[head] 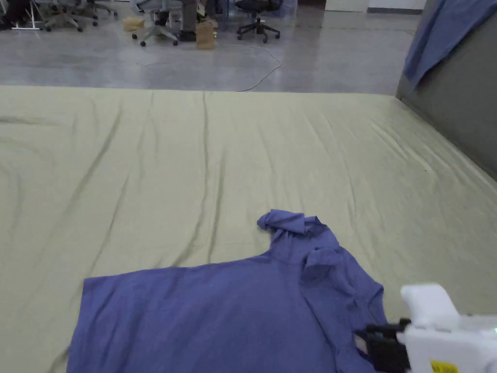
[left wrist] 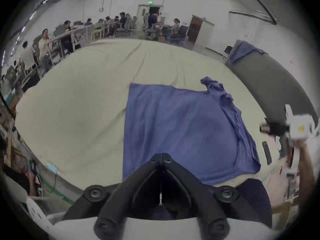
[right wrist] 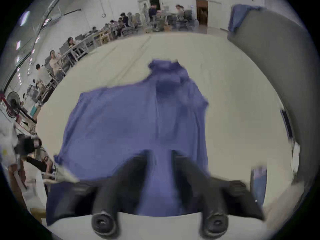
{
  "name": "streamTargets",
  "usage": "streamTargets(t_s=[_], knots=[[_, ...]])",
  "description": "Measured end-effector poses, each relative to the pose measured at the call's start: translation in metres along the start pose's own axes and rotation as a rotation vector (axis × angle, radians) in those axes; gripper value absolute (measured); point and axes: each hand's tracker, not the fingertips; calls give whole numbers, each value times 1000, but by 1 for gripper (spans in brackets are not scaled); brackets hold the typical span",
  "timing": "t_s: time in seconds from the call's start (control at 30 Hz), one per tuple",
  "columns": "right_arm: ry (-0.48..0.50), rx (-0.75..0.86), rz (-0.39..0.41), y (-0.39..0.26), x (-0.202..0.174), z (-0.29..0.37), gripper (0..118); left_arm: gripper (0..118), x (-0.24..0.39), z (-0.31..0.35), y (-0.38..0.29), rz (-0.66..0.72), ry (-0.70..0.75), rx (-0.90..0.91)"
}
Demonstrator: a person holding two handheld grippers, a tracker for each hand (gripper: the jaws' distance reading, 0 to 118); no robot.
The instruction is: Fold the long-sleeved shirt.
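Between my right tool's (right wrist: 160,154) jaws, which stand apart, I see blue cloth, but blur hides whether they press it, so I cannot tell if it is grasping. My left tool (left wrist: 161,155) is clenched, jaws meeting on nothing, hovering over the near edge of the shirt (head: 218,315). That shirt lies mostly flat on the green sheet (head: 194,160), its body smoothed, with one sleeve (head: 296,226) bunched at the far right corner. I judge the fold barely begun: sleeves still need bringing in, then the body folding.
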Motion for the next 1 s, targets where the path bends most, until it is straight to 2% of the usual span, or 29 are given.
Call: streamTargets(t_s=[0.03, 0.07, 0.1, 0.2, 0.23, 0.33, 0.43, 0.47, 0.5, 0.53, 0.57, 0.67, 0.73, 0.87, 1.0], knots=[[2, 25, 21, 29, 1, -20, 117, 0, 1, -1, 6, -4, -3, 7], [-39, 53, 59, 62, 3, -45, 118, 0, 2, -2, 12, -8, -11, 15], [-55, 91, 64, 106, -8, -66, 118, 0, 2, -5, 17, -10, -16, 22], [-108, -18, 93, 190, -3, -156, 118, 0, 8, -18, 30, -30, -10, 35], [-119, -69, 77, 216, -10, -182, 118, 0, 8, -22, 32, -36, -10, 42], [-160, -226, -6, 254, 1, -253, 118, 0, 9, -40, 37, -45, -12, 38], [-197, -273, -39, 268, -6, -295, 117, 0, 7, -55, 37, -37, -24, 20], [-196, -275, -37, 268, -5, -302, 105, 0, 6, -59, 36, -35, -28, 11], [-195, -279, -28, 270, -14, -306, 76, 0, 4, -63, 34, -34, -26, 4], [-216, -282, -5, 268, -14, -310, 15, 0, 2, -67, 33, -31, -28, -3], [-216, -290, 5, 266, -13, -313, 9, 0, -1, -70, 32, -24, -39, -14], [-197, -300, 22, 266, -13, -298, 8, 0, -4, -76, 29, 3, -55, -30], [-239, -237, 33, 270, -9, -274, 7, 0, -3, -71, 27, 9, -62, -22], [-100, -104, -12, 275, -7, -189, 7, 0, 0, -53, 28, 1, -76, 11], [-110, -53, 164, 233, -25, -99, 7, 0, 2, -35, 24, -1, -68, 38]])
